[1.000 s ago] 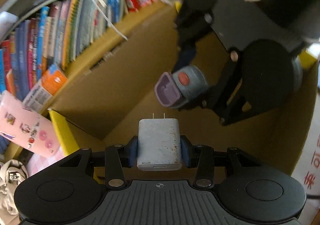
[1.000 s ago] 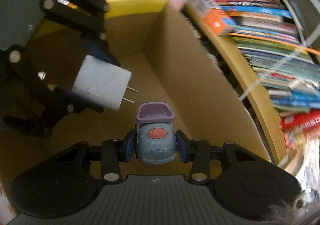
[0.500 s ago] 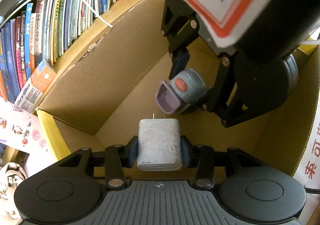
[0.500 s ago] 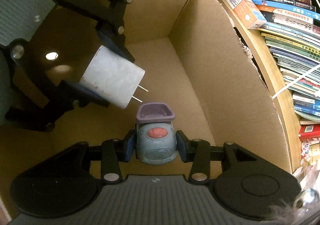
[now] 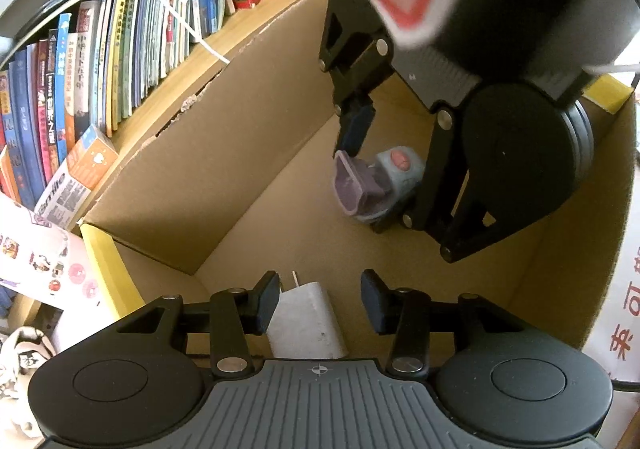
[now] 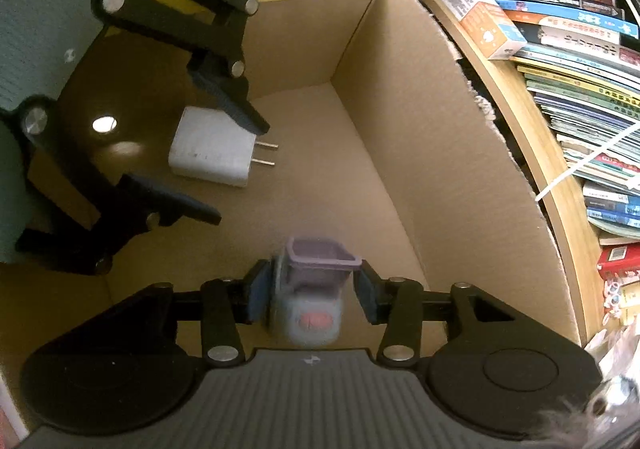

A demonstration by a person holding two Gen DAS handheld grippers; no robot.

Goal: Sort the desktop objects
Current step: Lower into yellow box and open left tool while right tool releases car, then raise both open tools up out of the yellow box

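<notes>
A white plug charger point(image 5: 308, 319) lies tilted on the floor of the cardboard box point(image 5: 192, 177), prongs pointing away. My left gripper point(image 5: 320, 301) straddles it with its jaws opening, and a gap shows at the right pad. In the right wrist view the charger point(image 6: 212, 157) rests flat between the left gripper's fingers point(image 6: 224, 97). A blue-grey toy point(image 6: 308, 305) with a purple cup and a red button is blurred between the opening jaws of my right gripper point(image 6: 310, 291), clear of both pads. The toy point(image 5: 376, 181) sits low in the box.
The box point(image 6: 420, 169) has tall walls and a yellow-taped rim. Behind it a shelf holds a row of books point(image 5: 120, 49), and a small orange and white carton point(image 5: 76, 181) leans on them. A white strap point(image 5: 176, 17) crosses the books. A pink sticker sheet point(image 5: 36, 257) lies nearby.
Both grippers sank deeper into the box and their jaws spread. The charger slipped out of the left grip onto the box floor. The toy came loose from the right pads.
</notes>
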